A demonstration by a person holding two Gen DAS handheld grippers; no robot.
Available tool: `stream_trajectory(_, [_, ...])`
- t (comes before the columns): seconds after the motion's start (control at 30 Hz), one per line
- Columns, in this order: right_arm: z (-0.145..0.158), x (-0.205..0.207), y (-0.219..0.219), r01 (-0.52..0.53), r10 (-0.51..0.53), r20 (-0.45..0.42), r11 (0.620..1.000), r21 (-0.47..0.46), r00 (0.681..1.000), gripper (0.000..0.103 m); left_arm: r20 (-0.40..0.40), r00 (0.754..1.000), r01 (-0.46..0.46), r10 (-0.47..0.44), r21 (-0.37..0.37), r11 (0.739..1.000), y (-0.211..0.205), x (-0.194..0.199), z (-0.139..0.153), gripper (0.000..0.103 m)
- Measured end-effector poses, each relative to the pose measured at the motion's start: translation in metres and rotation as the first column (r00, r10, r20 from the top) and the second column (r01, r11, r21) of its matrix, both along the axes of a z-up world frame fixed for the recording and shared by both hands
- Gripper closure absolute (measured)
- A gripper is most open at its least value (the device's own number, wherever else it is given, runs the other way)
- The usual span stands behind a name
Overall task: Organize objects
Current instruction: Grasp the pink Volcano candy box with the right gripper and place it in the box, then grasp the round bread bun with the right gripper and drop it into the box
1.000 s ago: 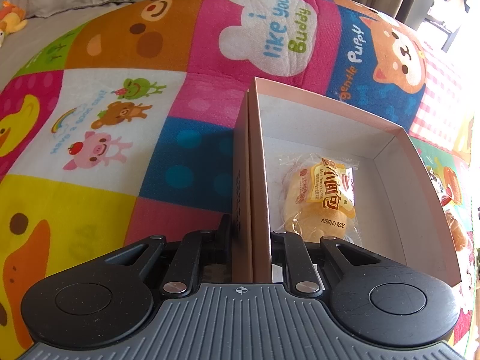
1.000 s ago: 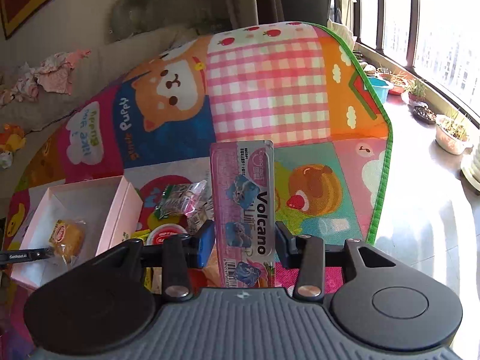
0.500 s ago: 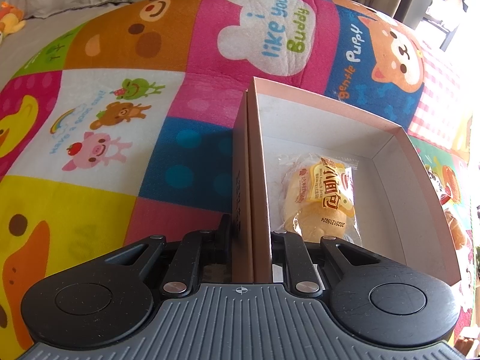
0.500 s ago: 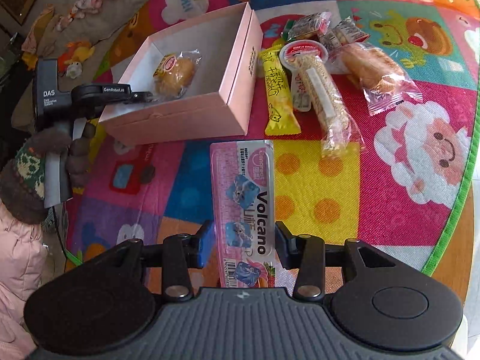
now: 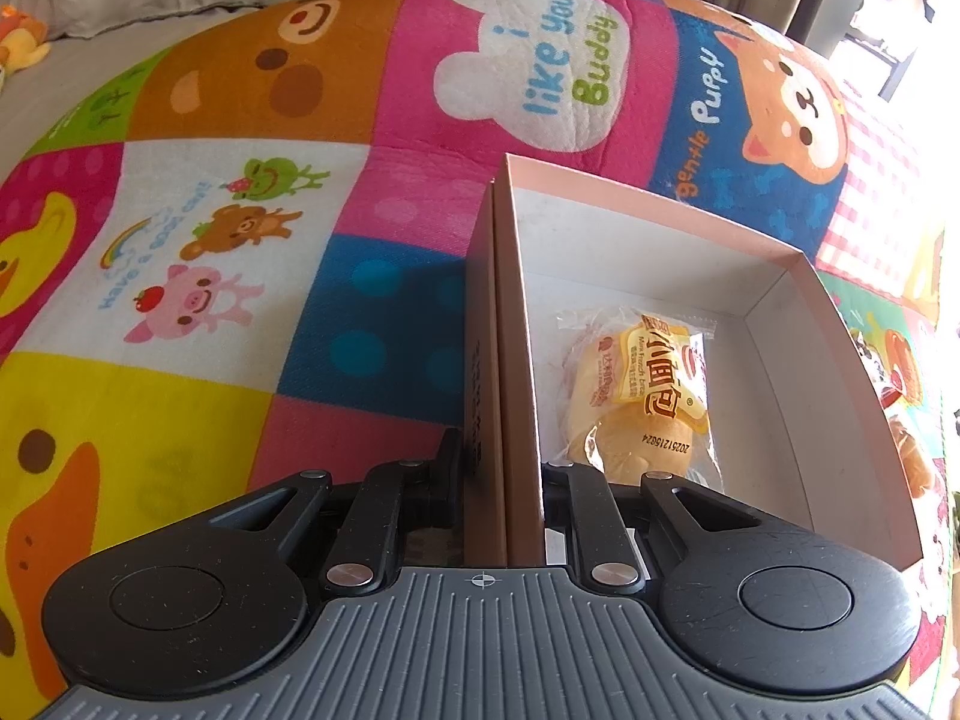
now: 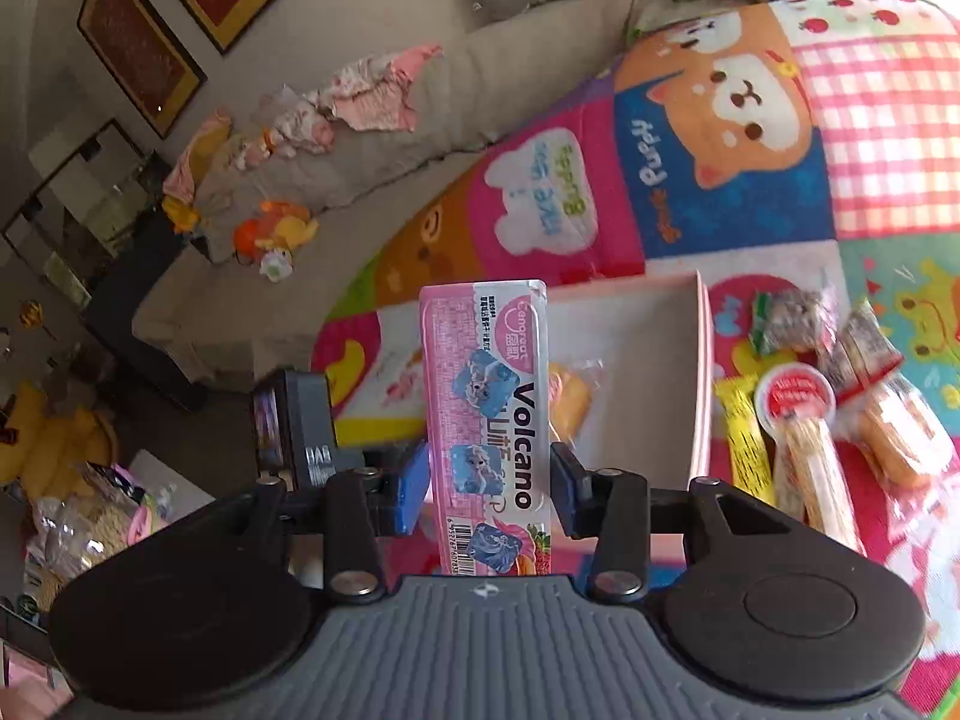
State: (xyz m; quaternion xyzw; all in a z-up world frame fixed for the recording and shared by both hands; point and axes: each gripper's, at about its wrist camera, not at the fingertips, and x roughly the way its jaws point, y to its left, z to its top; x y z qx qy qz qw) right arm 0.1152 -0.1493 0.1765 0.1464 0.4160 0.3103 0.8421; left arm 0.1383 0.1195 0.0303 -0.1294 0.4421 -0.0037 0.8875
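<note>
Left hand-held gripper point(image 5: 501, 468) pinches the box wall point(image 5: 501, 360); right hand-held gripper point(image 6: 489, 483), angled downward, apparently clamps the Volcano pack point(image 6: 486, 408).

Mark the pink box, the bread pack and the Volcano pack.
pink box point(image 5: 798, 396): left wrist view, inner right wall.
bread pack point(image 5: 639, 396): left wrist view, middle of the wrapper.
Volcano pack point(image 6: 486, 414): right wrist view, middle of the printed face.

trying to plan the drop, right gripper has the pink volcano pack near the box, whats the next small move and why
Probably carry the pink Volcano pack forward over the open box and lower it beside the bread packet. The right gripper is shut on it, the box has bare floor, and the left gripper clamps the box wall.
</note>
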Motion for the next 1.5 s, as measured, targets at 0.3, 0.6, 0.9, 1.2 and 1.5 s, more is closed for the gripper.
stream_trajectory(0.3, [-0.014, 0.061, 0.061, 0.090, -0.088, 0.072, 0.996, -0.018, 0.994, 0.032, 0.006, 1.000, 0.005, -0.005, 0.004, 1.000, 0.000, -0.001, -0.001, 0.086])
stream_trajectory(0.6, [-0.037, 0.020, -0.032, 0.261, -0.211, 0.224, 0.939, -0.224, 0.952, 0.022, 0.015, 1.000, 0.001, -0.001, 0.002, 1.000, 0.000, -0.003, -0.001, 0.086])
stream_trajectory(0.9, [-0.089, -0.032, -0.106, 0.410, -0.285, 0.317, 0.785, -0.465, 0.905, 0.017, 0.002, 1.000, -0.009, 0.009, 0.030, 1.000, -0.005, -0.001, 0.001, 0.088])
stream_trajectory(1.2, [-0.132, -0.044, -0.093, 0.290, -0.180, 0.258, 0.820, -0.494, 0.949, 0.017, -0.004, 1.000, 0.002, -0.002, 0.074, 0.997, -0.009, 0.000, 0.002, 0.089])
stream_trajectory(1.5, [-0.124, 0.014, -0.098, 0.278, -0.126, 0.323, 0.830, -0.484, 0.938, 0.016, -0.008, 1.000, 0.012, -0.011, 0.076, 0.997, -0.009, 0.000, 0.002, 0.089])
